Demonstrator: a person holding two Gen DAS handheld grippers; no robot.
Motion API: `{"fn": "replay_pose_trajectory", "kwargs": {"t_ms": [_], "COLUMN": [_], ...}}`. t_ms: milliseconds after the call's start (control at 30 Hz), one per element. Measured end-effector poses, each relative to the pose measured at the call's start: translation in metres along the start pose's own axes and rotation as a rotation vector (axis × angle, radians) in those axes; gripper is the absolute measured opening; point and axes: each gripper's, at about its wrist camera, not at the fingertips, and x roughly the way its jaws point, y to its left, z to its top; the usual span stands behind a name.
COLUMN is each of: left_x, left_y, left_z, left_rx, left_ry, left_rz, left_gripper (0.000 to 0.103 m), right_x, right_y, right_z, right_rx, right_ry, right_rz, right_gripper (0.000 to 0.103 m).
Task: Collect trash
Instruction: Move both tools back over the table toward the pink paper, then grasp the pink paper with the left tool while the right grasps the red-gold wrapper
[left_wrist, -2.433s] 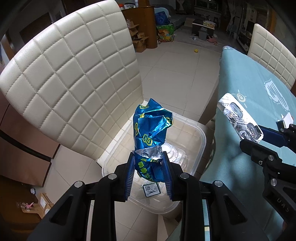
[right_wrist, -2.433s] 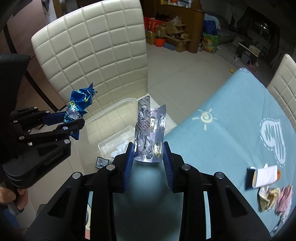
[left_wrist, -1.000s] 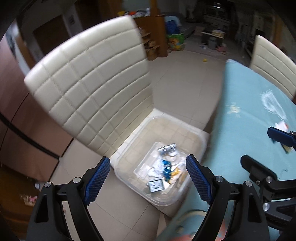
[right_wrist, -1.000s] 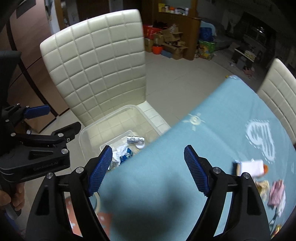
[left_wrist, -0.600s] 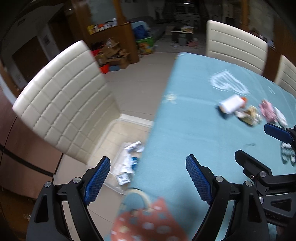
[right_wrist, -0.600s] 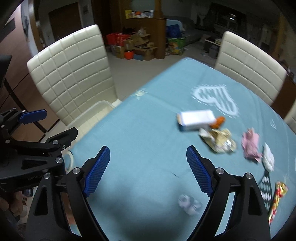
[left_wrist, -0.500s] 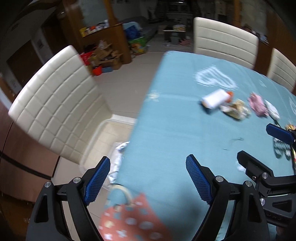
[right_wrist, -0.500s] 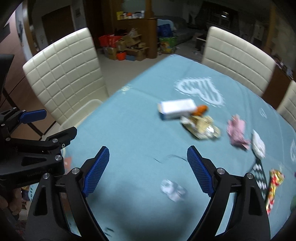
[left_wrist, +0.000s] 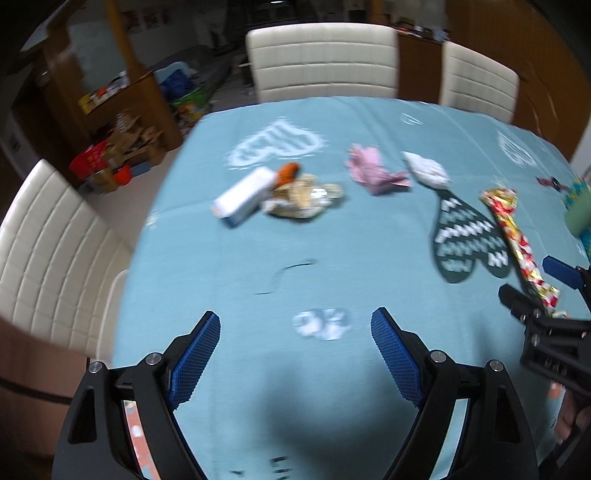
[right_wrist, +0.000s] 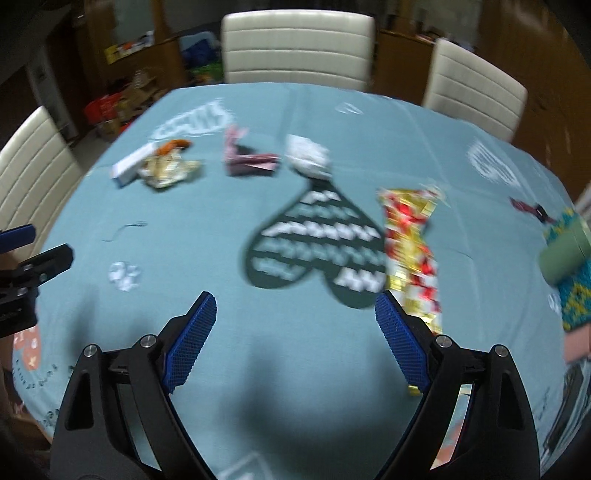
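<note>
Your left gripper (left_wrist: 295, 354) is wide open and holds nothing. Your right gripper (right_wrist: 295, 332) has just been opening, now stands wide, and is empty too. Both hang over the blue table (left_wrist: 229, 266). The trash lies there: a small clear packet (left_wrist: 321, 323) near your left gripper, a red and gold wrapper (right_wrist: 413, 251) by your right fingers (right_wrist: 400, 343), and a white box (left_wrist: 243, 195) far off.
</note>
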Motion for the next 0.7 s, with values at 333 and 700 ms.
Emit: {"fn": "replay_pose_trajectory", "kwargs": {"t_ms": [333, 700], "left_x": [0.021, 0.066], "left_y": [-0.054, -0.076], "left_z": [0.027, 0.078], "left_rx": [0.103, 0.153], "left_ry": [0.021, 0.045], "left_rz": [-0.047, -0.064], "left_gripper": [0.082, 0.082], "right_x": [0.031, 0.083], "right_y": [-0.064, -0.074], "right_z": [-0.001, 0.023], "right_rx": [0.109, 0.134], "right_ry": [0.051, 0.099], "right_rz": [-0.085, -0.088], "right_gripper": [0.085, 0.058]}}
